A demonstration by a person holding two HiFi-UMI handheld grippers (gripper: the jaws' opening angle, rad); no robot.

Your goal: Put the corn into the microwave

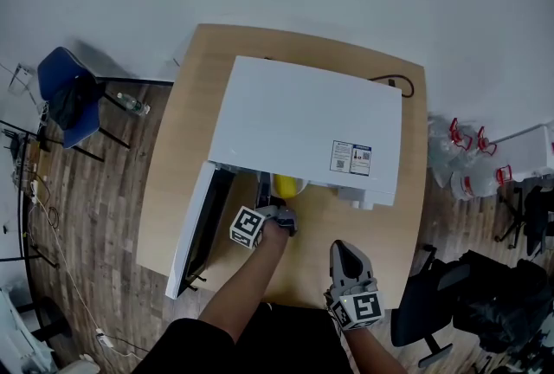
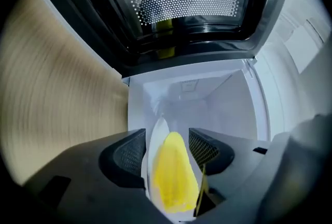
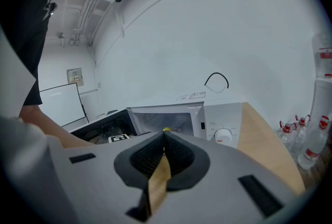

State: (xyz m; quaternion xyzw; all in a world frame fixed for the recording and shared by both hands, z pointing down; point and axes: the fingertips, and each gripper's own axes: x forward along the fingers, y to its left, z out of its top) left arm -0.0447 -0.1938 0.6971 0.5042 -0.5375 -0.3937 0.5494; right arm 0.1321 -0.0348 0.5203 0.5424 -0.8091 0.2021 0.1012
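The white microwave stands on the wooden table with its door swung open to the left. In the left gripper view the yellow corn lies on a white plate at the mouth of the cavity. My left gripper is open, its jaws on either side of corn and plate. From the head view the corn shows just under the microwave's front edge, beyond the left gripper. My right gripper is shut on nothing, held back over the table's near edge.
The open door fills the top of the left gripper view. A black cable lies behind the microwave. A blue chair stands at the left, water bottles and a black chair at the right.
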